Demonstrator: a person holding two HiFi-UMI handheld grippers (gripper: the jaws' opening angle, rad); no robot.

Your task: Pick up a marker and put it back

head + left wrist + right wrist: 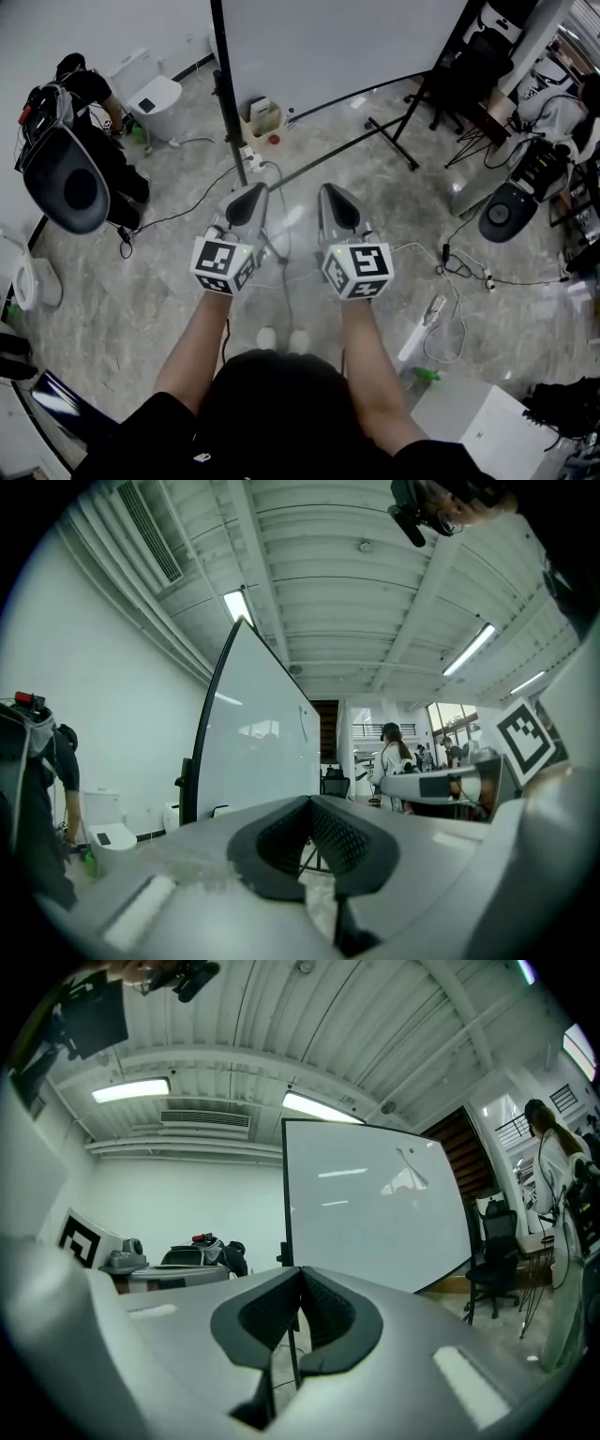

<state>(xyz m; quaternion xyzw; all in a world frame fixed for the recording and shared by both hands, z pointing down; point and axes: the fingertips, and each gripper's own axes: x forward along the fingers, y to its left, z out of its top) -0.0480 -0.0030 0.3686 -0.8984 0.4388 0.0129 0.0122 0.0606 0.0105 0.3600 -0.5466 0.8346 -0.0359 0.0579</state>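
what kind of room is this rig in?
Likely a lab or studio workspace: a big whiteboard on a stand, cables trailing over the stone-look floor, and an office chair nearby.

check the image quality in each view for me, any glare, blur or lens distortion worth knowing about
Head view: even light, pale sheen patches on the polished floor, and the whiteboard has its lower edge bowed by the wide lens. Left gripper view: strong fisheye, black corners, ceiling lights blown out. Right gripper view: same fisheye, with light reflections streaking the whiteboard.
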